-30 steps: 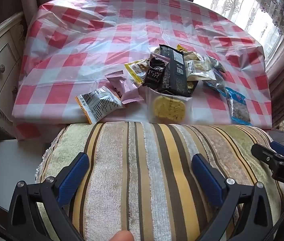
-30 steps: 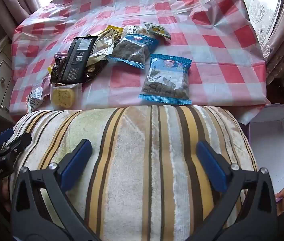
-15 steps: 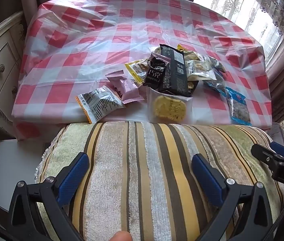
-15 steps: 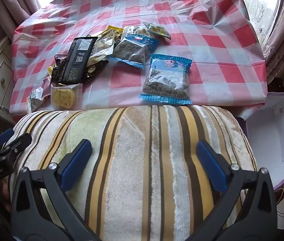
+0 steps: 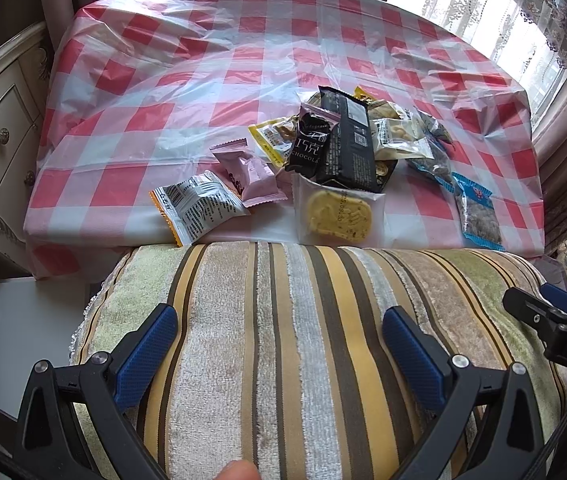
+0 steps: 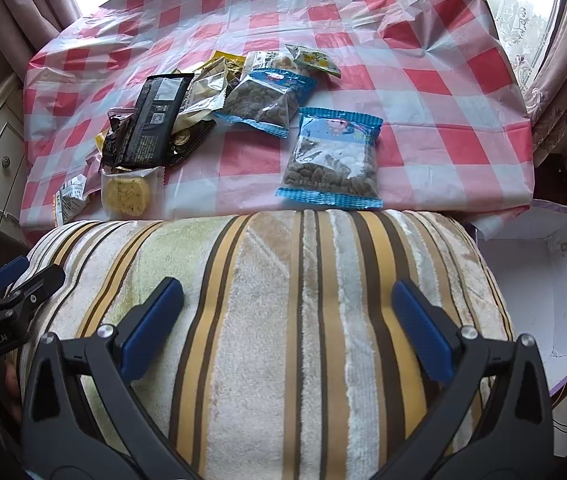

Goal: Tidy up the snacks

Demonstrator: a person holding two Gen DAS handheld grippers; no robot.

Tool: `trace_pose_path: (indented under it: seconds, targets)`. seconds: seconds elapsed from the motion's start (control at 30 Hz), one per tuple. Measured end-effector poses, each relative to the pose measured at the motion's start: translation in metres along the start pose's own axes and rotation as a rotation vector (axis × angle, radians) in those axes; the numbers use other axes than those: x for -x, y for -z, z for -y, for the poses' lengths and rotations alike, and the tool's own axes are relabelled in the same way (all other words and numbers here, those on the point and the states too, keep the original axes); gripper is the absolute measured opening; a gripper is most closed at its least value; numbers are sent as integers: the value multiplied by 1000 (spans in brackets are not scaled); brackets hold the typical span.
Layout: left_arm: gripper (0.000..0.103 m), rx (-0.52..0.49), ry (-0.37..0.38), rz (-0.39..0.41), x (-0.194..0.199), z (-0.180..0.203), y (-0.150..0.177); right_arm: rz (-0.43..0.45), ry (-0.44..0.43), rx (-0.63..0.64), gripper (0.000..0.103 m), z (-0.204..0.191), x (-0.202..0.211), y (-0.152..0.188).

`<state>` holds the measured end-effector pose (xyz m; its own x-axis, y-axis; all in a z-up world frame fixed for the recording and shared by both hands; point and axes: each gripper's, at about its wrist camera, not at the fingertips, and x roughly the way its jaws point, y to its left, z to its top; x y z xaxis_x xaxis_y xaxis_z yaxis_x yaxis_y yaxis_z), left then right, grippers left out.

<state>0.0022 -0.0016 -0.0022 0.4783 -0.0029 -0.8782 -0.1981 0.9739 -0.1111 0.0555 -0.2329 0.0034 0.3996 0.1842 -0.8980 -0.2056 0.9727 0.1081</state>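
white box now swung into fuller view at right. both sets of fingers spread wide, holding nothing. could snag the slippery tabletop cover, dragging the piled snacks off.

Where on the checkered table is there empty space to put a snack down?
The far half of the tablecloth, behind the snack pile, is bare, and so is the left side beside the pink packet. There is also a free patch right of the blue bag. The near middle is crowded, with packets overlapping.
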Motion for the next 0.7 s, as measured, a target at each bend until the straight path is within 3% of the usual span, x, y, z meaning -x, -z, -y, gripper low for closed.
trace_pose_path:
  seconds: [0.43,0.7]
  targets:
    - [103,1,-16,11,2,-1,1,-3,-1,3,103,1,-1,-1]
    - [103,-23,-94,27,5,7,-5,2,-2,-1,103,1,-1,0]
